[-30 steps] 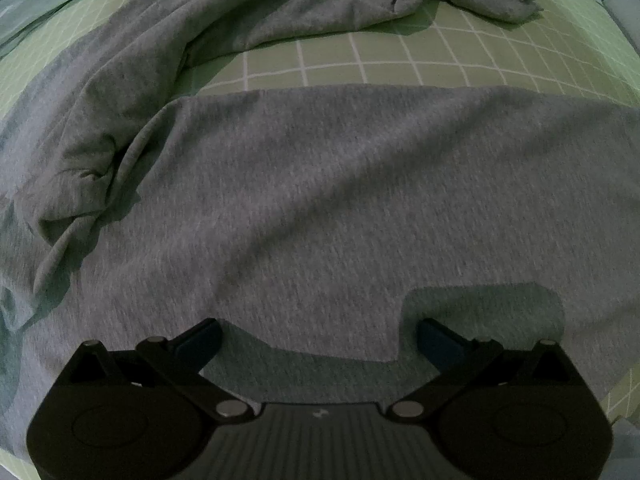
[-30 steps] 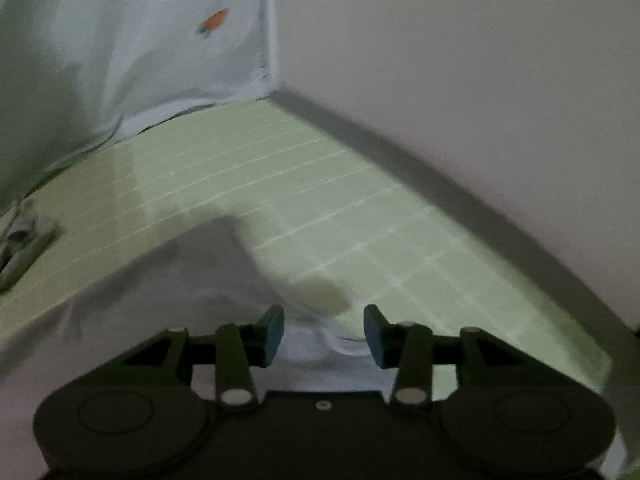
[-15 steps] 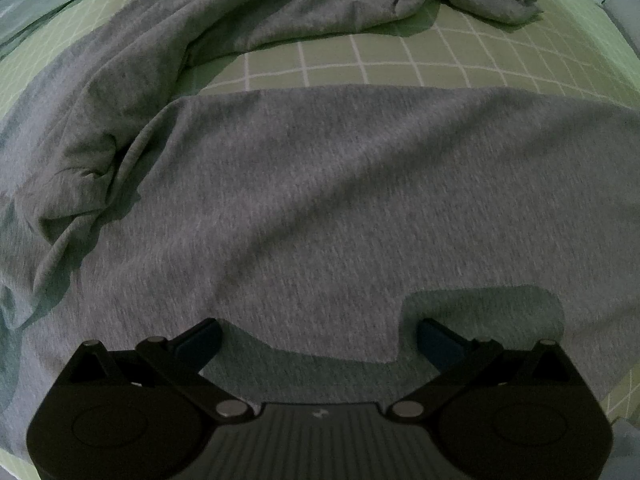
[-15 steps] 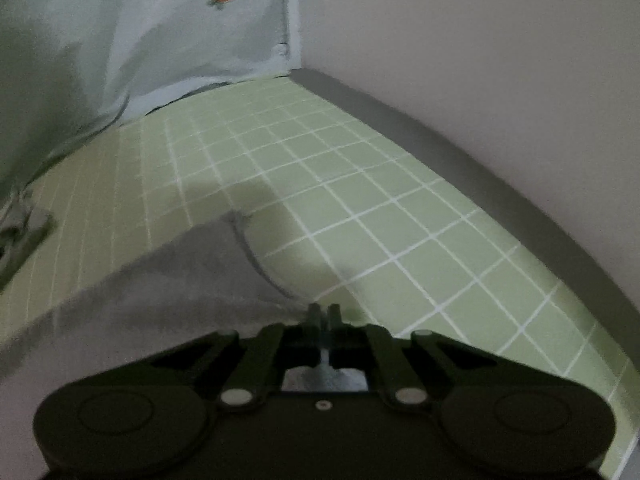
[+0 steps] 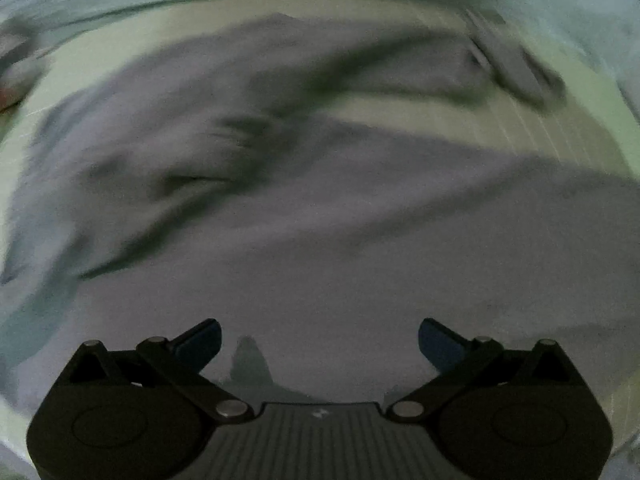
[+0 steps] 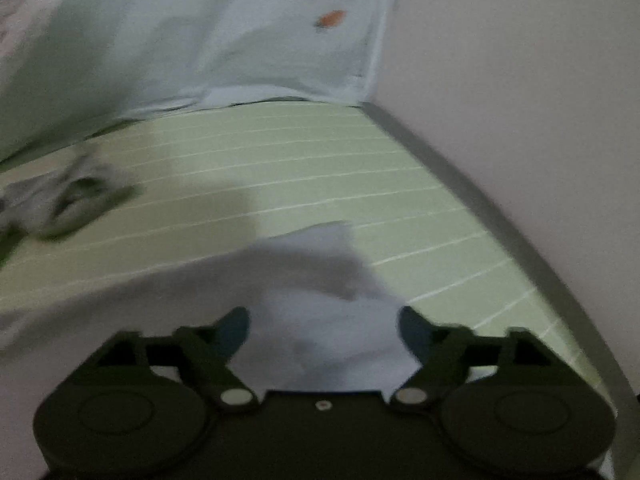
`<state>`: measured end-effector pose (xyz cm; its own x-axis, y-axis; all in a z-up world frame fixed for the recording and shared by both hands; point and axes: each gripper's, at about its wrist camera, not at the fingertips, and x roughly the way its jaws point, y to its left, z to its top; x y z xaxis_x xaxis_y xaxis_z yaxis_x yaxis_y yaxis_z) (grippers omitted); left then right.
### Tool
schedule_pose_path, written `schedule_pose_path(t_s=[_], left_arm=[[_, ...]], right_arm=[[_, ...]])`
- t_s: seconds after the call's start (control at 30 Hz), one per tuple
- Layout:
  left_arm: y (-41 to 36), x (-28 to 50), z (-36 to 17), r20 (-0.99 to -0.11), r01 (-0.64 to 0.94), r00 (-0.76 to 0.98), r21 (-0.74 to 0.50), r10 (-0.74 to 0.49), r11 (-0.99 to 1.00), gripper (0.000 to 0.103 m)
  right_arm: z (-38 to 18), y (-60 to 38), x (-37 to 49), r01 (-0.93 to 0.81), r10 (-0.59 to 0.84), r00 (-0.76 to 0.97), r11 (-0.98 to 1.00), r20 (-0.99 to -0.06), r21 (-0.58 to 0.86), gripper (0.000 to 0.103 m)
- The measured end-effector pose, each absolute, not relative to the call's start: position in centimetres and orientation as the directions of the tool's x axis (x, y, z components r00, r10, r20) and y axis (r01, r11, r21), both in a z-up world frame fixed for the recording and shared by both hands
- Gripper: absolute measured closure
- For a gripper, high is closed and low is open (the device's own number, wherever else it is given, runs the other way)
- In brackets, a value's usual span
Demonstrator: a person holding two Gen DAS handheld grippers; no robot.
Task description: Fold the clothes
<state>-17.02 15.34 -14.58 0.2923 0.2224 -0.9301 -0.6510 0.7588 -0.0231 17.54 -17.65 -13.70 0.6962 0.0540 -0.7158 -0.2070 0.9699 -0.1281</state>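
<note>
**Grippers spread wide over grey garment, nothing held**

Left hand-held gripper [image 5: 319,338] reads as released in my left wrist feed: the two blue-tipped fingers [image 5: 200,340] stand far apart, with bare cloth visible between them and nothing pinched. I see it angled down and forward over the grey knit garment [image 5: 320,240], which fills most of that view. The cloth lies spread on the pale green sheet with thin white grid lines [image 5: 568,120]. Its near part looks fairly flat; toward the upper left it is rumpled into dark folds. A narrow bunched grey part [image 5: 516,64], possibly a sleeve, lies at the far right on the sheet. This view is heavily blurred, so I cannot judge finer detail or whether the fingertips touch the cloth.

Right hand-held gripper [image 6: 323,330] is likewise released: its fingers are splayed wide and empty. It is pitched lower toward the horizon, looking along the sheet [image 6: 400,184] toward a corner where a plain pale wall [image 6: 520,100] meets a light blue cloth with a small orange motif [image 6: 240,40]. A grey strip [image 6: 500,216] runs along the foot of the wall. A raised corner of the grey garment [image 6: 320,280] lies just ahead of the open fingers, partly in shadow. A small crumpled grey piece [image 6: 60,196] sits well apart at the left, too blurred for me to identify.
</note>
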Motion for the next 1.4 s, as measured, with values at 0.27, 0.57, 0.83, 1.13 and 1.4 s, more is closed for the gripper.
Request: schedule_pose_path(t_s=[0.27,0.57,0.83,1.13,1.4], left_arm=[[25.3,-25.4,-11.1,-0.857,-0.793,0.278,0.05,0.434,0.607,0.0],[33.3,-28.3,-11.2,-0.834,-0.821,0.286,0.041,0.472,0.569,0.005],[40.1,-25.7,-13.1,-0.844,-0.824,0.337,-0.05,0.417,0.564,0.031],[47.7,-22.5,-15.5,-0.851,-0.821,0.376,-0.122,0.367,0.558,0.046],[51.2,-20.7,-17.0,-0.836,-0.81,0.384,-0.102,0.392,0.577,0.085]], right_arm=[[-13.6,-8.5,10.3,-0.362,0.203,0.655,0.93,-0.727,-0.066,0.001],[-15.2,-1.2,4.1,-0.371,0.239,0.637,0.928,-0.733,-0.021,0.001],[-16.9,1.5,3.2,-0.299,0.129,0.621,0.951,-0.773,-0.081,0.001],[-17.8,2.7,4.7,-0.152,0.048,0.653,0.986,-0.756,-0.069,0.0],[-18.0,2.5,5.1,-0.158,0.064,0.672,0.986,-0.738,-0.058,0.0]])
